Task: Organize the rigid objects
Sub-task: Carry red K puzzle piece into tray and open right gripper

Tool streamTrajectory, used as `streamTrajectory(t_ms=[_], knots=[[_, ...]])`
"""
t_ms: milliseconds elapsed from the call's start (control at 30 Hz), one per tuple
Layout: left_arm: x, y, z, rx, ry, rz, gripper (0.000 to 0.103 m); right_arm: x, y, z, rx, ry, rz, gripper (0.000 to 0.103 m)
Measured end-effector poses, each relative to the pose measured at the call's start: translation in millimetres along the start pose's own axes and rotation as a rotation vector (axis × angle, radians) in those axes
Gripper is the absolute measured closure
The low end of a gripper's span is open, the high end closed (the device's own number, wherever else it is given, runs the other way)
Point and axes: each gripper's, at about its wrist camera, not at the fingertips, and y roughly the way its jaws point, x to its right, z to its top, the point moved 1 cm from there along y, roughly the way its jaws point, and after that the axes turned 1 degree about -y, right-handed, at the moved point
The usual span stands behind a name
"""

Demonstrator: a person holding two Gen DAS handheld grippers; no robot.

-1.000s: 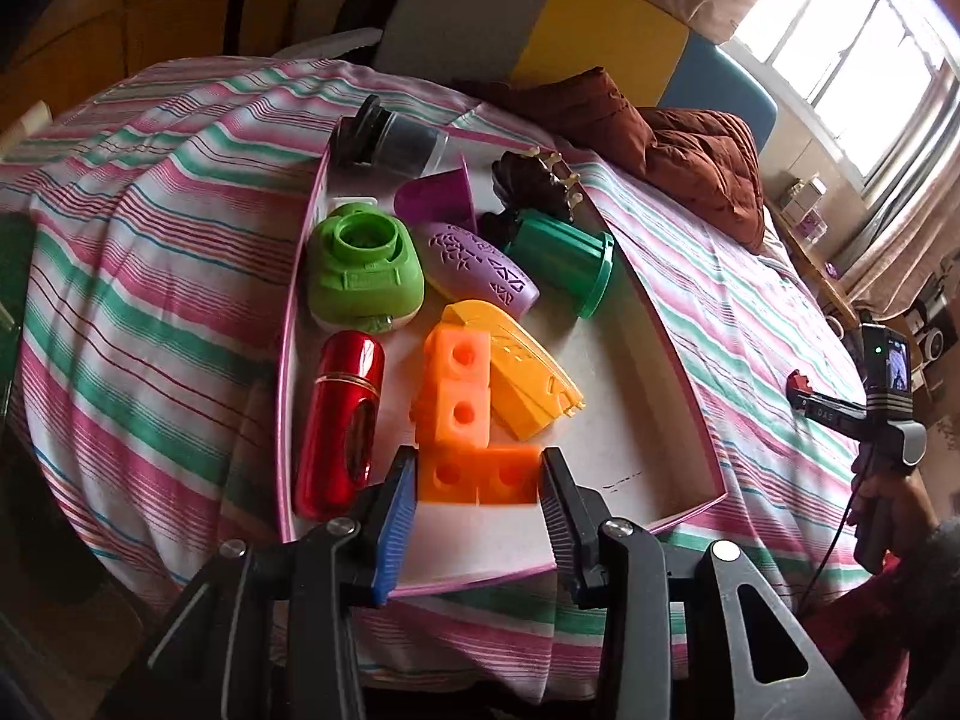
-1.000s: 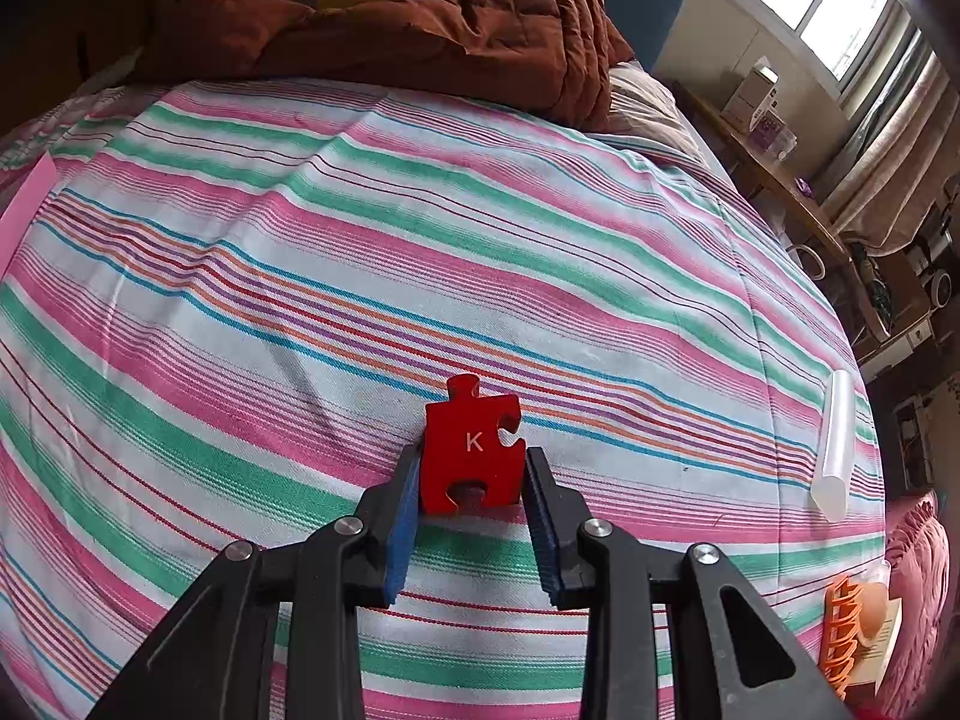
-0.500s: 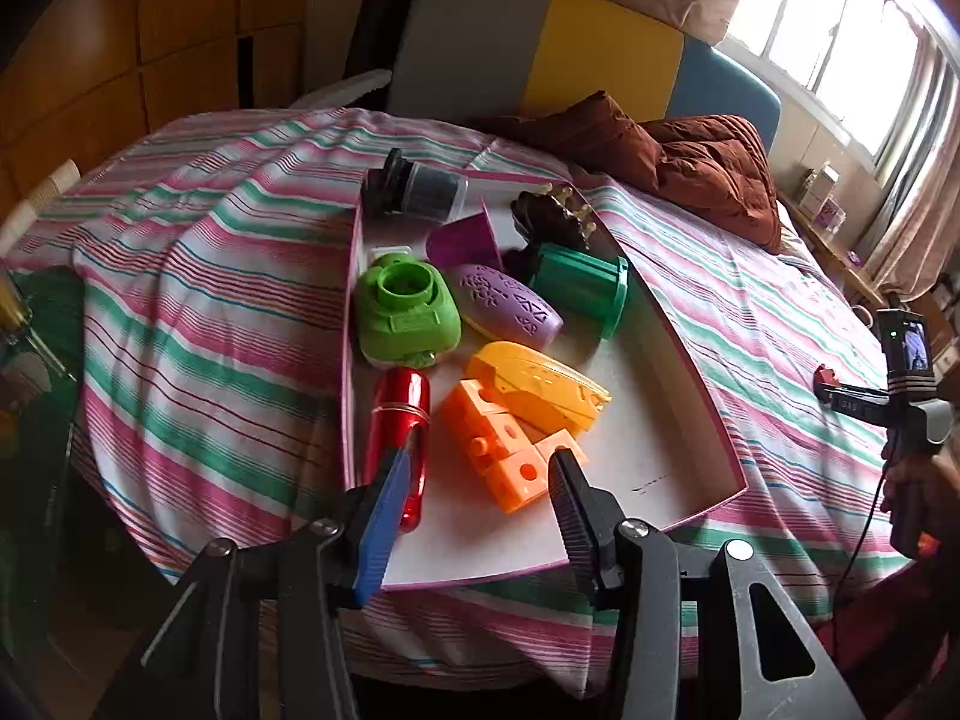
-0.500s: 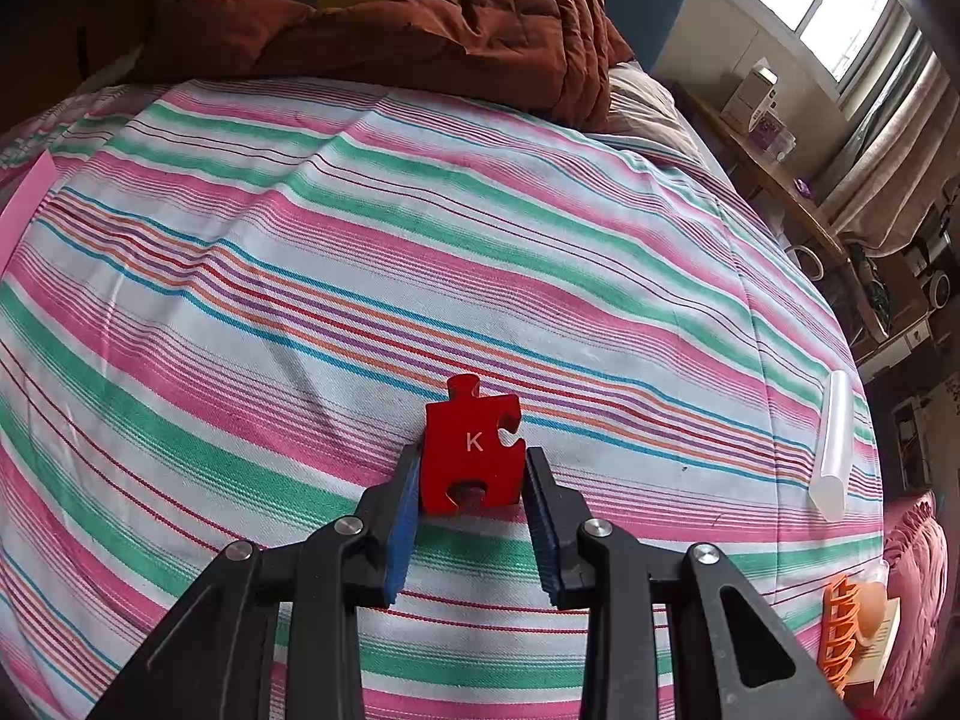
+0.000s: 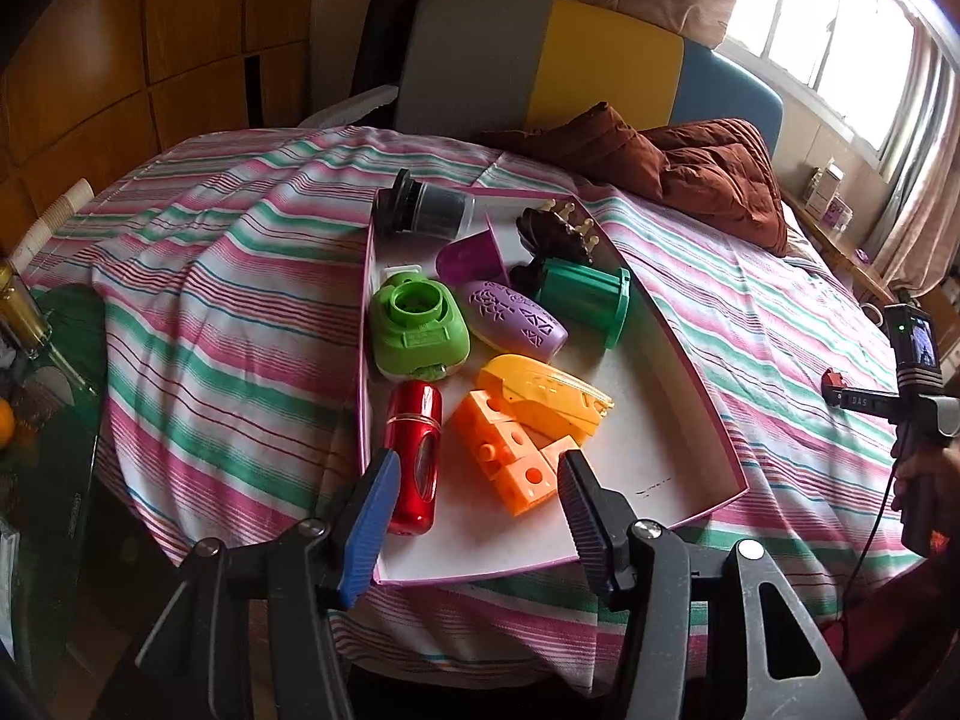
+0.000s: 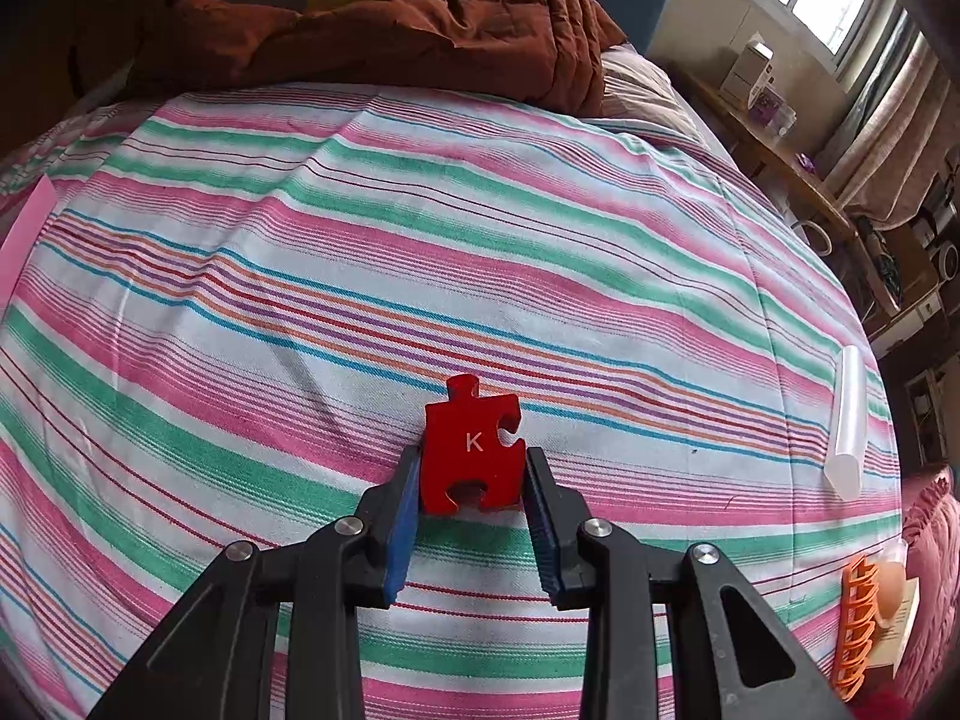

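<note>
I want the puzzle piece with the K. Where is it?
In the right wrist view, the red puzzle piece is clamped between the right gripper pads, over the striped bedspread.

Daylight glares from the window (image 5: pixel 840 24) at upper right — sharp centre, fisheye-bent, dark edges.

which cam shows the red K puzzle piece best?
Right wrist: the red puzzle piece sits centred and sharp between the right gripper jaws, K readable. Left wrist shows only a small red bit at that gripper's tip.
</note>
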Motion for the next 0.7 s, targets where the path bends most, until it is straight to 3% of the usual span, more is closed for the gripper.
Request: streamTrajectory(t_ms=[433,533,700], knots=[[-11,-5,0,0.012,-0.026,0.0,0.047,-5,-7,-3,-0.058,0.052,0.092,0.071],[-18,-7,1,0.022,-0.04,0.007,0.047,-15,-18,-4,-0.067,0.071,0.204,0.071],[-31,-8,0,0.025,-0.071,0.026,0.047,-67,-68,5,0.043,-0.004,0.356,0.071]])
